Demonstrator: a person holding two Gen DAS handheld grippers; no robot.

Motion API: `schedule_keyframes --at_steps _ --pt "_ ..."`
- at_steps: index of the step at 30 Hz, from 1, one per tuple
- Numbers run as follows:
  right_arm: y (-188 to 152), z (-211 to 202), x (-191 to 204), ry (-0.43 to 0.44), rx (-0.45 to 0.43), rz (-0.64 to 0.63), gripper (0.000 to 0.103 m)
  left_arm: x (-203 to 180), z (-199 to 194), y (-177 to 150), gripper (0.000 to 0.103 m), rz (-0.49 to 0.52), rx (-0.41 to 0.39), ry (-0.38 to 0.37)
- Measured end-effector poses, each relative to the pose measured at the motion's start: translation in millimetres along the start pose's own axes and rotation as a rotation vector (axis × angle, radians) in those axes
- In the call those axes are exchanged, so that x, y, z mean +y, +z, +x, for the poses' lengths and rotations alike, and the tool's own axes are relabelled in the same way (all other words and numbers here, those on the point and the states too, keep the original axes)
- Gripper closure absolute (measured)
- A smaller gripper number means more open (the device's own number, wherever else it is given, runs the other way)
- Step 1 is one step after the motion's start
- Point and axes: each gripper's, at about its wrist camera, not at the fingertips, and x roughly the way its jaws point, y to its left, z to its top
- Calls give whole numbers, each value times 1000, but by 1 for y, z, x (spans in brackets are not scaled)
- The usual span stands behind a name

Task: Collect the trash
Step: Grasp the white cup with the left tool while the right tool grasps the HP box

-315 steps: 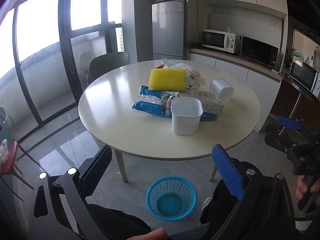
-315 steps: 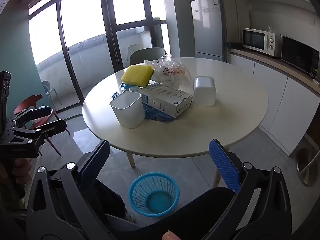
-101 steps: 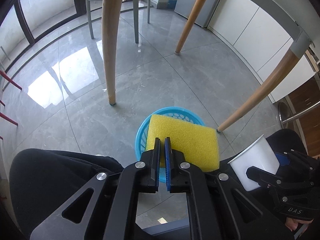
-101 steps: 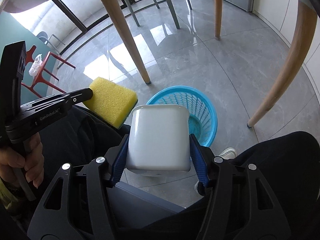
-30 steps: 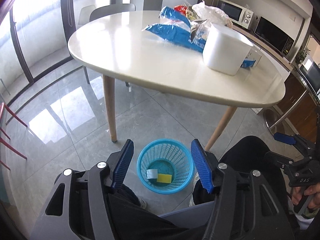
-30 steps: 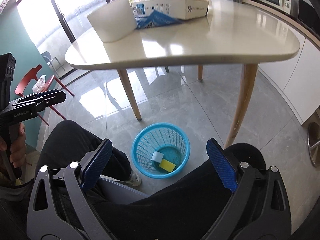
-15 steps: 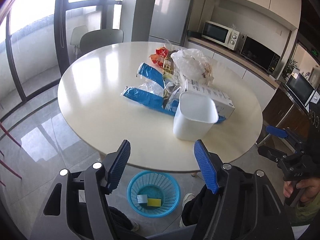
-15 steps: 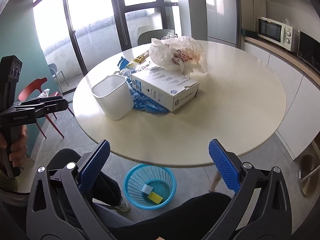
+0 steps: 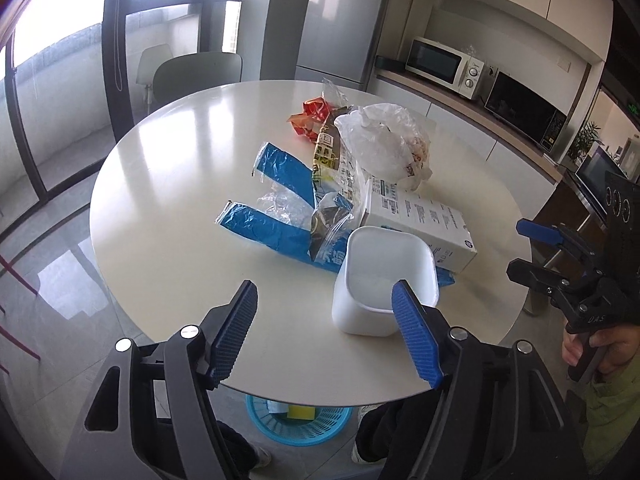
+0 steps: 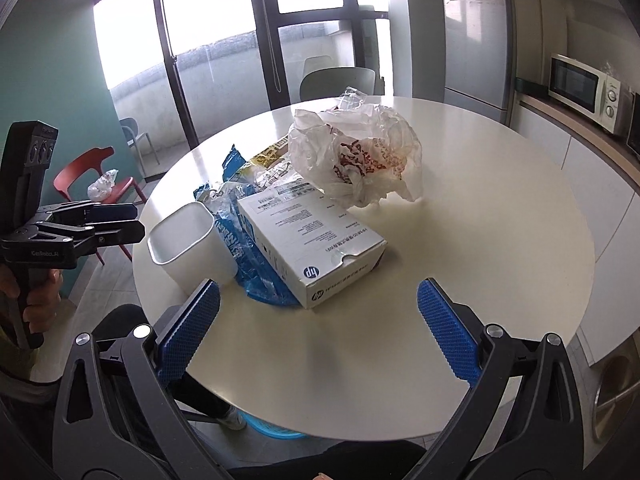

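Trash collection barely begun: most litter on the round table [image 9: 160,184], little in the bin

From twelve o'clock down to six: crumpled plastic bag [image 9: 384,144], white HP box [image 10: 312,244], blue wrappers [image 9: 280,200], white tub [image 9: 380,280]; blue basket [image 9: 296,426] under the six o'clock edge holds a yellow sponge [image 9: 301,413] (partly hidden). Left gripper [image 9: 324,332] opening, empty; right gripper [image 10: 316,332] wide, empty

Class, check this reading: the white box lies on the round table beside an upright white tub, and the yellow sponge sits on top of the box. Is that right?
Not quite. The box does lie on the table beside the upright tub, but the sponge is not on it. The left wrist view shows it in the blue basket on the floor under the table.
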Motion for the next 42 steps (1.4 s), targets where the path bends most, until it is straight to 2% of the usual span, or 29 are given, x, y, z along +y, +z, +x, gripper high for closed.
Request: schedule_keyframes --at_steps 9,14,17,22,26,27,28,29,30,31,37,42 --pt "21 41 -11 47 82 -104 8 -7 20 10 34 25 64 -26" --pt "28 62 -12 96 138 -163 8 -7 31 12 38 40 104 -59" --pt "29 76 -13 103 181 -176 8 -3 35 10 39 29 118 -70" --pt "31 89 -12 138 190 -165 8 -2 42 8 44 22 136 -82" --pt "30 97 -8 139 205 -175 12 2 46 9 59 -3 140 -94" --pt "29 98 -7 143 209 -176 18 1 47 9 67 -1 144 -98" --pt "29 98 -6 141 207 -175 18 0 48 8 76 1 149 -100" --pt "28 98 -5 142 205 -172 19 0 49 8 80 3 152 -99" --pt "26 97 -4 143 203 -168 20 -1 50 7 89 5 155 -98" --pt "26 95 -2 137 198 -168 20 -3 50 6 94 6 156 -96" --pt "22 79 -1 89 125 -113 25 1 41 3 97 -18 123 -85" --pt "16 68 6 81 104 -87 25 7 28 0 97 -37 92 -84"
